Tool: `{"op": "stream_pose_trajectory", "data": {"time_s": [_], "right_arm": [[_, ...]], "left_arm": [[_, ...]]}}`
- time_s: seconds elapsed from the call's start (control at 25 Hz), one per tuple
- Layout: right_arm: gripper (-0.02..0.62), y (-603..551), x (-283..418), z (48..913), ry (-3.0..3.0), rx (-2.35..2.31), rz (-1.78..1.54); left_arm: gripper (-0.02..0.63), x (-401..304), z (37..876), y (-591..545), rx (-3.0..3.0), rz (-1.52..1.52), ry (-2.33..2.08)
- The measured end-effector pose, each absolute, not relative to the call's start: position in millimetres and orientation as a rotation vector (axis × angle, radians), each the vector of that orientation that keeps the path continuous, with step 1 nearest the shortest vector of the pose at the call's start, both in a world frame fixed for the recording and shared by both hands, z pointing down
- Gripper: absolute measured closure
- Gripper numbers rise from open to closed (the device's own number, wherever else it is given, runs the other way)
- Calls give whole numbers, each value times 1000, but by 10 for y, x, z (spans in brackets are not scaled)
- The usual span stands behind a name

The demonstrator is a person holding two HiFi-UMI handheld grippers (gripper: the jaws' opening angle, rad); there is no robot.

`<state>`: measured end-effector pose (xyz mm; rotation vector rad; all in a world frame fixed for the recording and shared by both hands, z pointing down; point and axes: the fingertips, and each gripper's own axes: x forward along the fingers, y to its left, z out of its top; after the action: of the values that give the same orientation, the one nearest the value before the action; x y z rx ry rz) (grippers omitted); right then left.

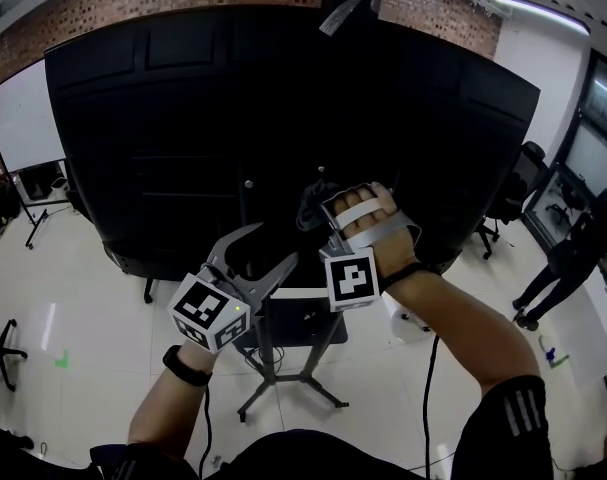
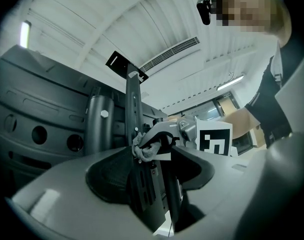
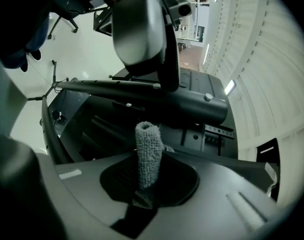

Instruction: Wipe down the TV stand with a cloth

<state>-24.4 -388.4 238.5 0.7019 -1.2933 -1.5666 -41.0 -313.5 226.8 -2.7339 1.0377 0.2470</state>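
Cloth (image 3: 148, 151), pinched in the right claw (image 3: 148, 176), is held against the upright bar (image 2: 133, 109), which is straddled lower in frame by the part-open left claw (image 2: 153, 184).

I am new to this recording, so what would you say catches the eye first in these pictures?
The big black TV fills the upper half of the head view, mounted on its wheeled stand. In front of it, the right gripper is shut on a rolled grey cloth. The left gripper sits just left of it, at the stand's upright rail.
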Motion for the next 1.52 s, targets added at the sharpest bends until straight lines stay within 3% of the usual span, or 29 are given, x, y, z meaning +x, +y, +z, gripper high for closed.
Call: {"op": "stream_pose_trajectory", "data": {"time_s": [1.16, 1.52], "right_arm": [[545, -3954, -158, 4062, -1315, 521, -1360], [540, -3676, -233, 4008, -1655, 581, -1256]], "left_arm": [[337, -308, 3198, -3137, -2896, 127, 1084], [338, -297, 3222, -3118, -2899, 102, 1079]]}}
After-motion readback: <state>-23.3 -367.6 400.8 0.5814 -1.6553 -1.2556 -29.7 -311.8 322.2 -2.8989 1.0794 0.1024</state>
